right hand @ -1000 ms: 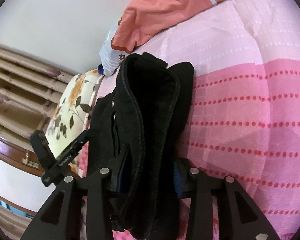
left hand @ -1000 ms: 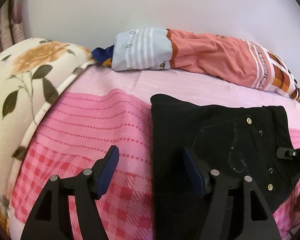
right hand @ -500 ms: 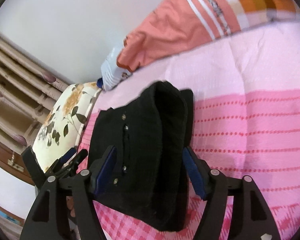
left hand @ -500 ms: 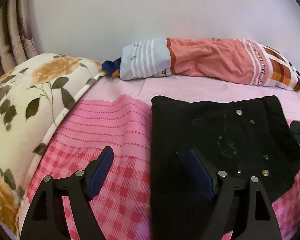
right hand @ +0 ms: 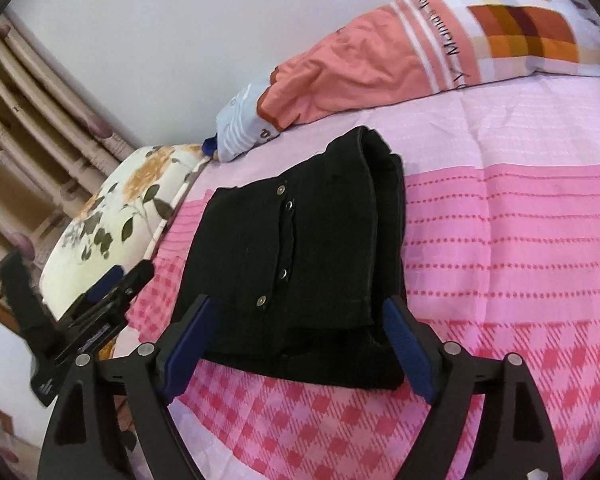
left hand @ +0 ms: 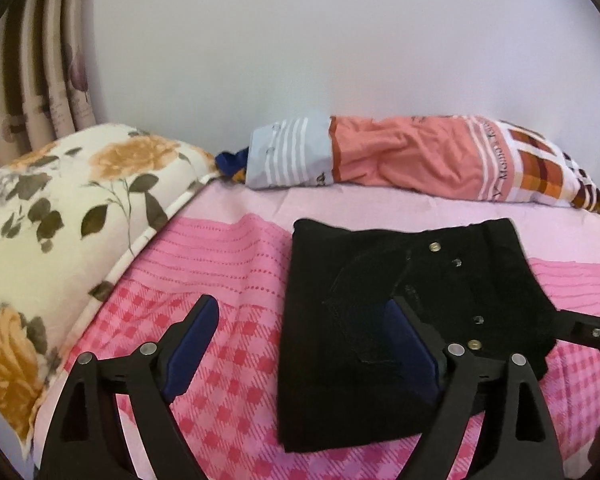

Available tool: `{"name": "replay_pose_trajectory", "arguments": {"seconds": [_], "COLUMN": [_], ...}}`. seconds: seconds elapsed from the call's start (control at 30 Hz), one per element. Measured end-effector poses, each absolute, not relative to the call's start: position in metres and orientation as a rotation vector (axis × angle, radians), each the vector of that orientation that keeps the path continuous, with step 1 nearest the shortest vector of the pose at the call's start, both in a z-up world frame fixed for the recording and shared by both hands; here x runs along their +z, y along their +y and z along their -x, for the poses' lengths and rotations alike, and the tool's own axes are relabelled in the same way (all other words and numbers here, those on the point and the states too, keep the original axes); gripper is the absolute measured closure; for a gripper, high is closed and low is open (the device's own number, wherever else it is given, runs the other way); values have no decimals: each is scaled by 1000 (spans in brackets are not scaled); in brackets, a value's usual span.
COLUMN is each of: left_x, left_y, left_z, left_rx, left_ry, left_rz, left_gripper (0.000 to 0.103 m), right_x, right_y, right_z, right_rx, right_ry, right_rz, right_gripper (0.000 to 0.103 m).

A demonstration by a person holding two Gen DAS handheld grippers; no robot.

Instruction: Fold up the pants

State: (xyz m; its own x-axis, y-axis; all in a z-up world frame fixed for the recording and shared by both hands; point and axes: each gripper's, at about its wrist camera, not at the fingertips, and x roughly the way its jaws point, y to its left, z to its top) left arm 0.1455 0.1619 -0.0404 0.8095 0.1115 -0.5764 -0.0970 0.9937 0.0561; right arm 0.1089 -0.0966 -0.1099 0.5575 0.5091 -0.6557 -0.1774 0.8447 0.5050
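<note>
The right tool (right hand: pixel 298 344) is nearest the work: its blue-padded jaws stand wide apart, one to each side of the near end of the folded black denim pants (right hand: pixel 300 248) but pressing on nothing. They have just been opening, and the cloth lies free on the bed, not lifted. The left tool (left hand: pixel 300 344) is likewise spread, having just been opening too, with only the pink checked and striped bedspread (left hand: pixel 228 280) showing between its pads; its right pad sits in front of the pants' near left part, and I cannot tell whether it brushes the fabric.

The pants lie as a compact, thick rectangle in the middle of the bed, metal studs (right hand: pixel 281 232) running down the top layer, the rounded fold edge along their right side in the right wrist view. To my eye the folding is done or nearly so, and the step in hand is the release and withdrawal.

To do that well, I would keep both tools fully spread and draw them up and back towards the near edge, so no pad snags a layer and drags the stack open. The thick fold may spring a little; a light press on top would settle it if it does.

Beyond the pants lie a cream floral-print cushion (left hand: pixel 60 216) to the left and a salmon, white and orange-checked pillow (left hand: pixel 420 156) against the pale wall.
</note>
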Motion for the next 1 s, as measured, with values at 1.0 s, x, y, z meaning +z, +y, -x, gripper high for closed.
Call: {"name": "replay_pose_trajectory", "arguments": {"seconds": [1.0], "left_x": [22], "left_y": [153], "left_z": [-66], "left_rx": [163], "left_ry": [429], "left_rz": [-26], "left_gripper": [0], "right_x": [-42], "right_y": [-60], "right_z": [-43], "right_rx": [319], "right_ry": [715], "right_rz": [-223], "right_gripper": [1]}}
